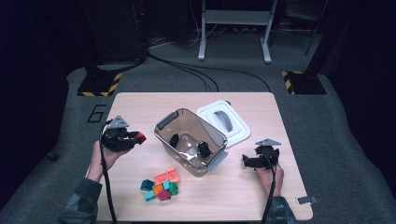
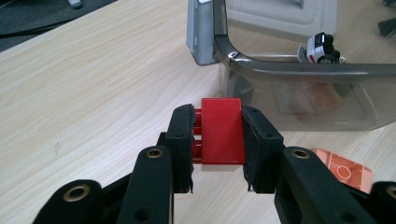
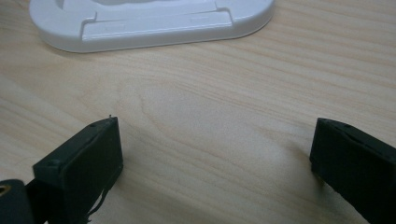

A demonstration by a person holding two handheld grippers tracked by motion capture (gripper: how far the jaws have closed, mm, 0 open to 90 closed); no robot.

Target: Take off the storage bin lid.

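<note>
Bin (image 1: 164, 122): toy car (image 1: 203, 148) inside. I hold red brick (image 2: 222, 130) in left gripper (image 2: 217, 142) beside it; brick pile (image 1: 161, 184) before it remains; right gripper (image 3: 215, 158) wide, empty.

Lab: dark room, grey carpet, hazard-striped stand bases (image 1: 99, 85), floor cables (image 1: 187, 67), wooden table (image 1: 140, 105).

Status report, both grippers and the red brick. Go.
Left gripper shut on red brick, beside the clear bin. Right gripper open, empty, resting near white lid. Nothing between brick and bin.
</note>
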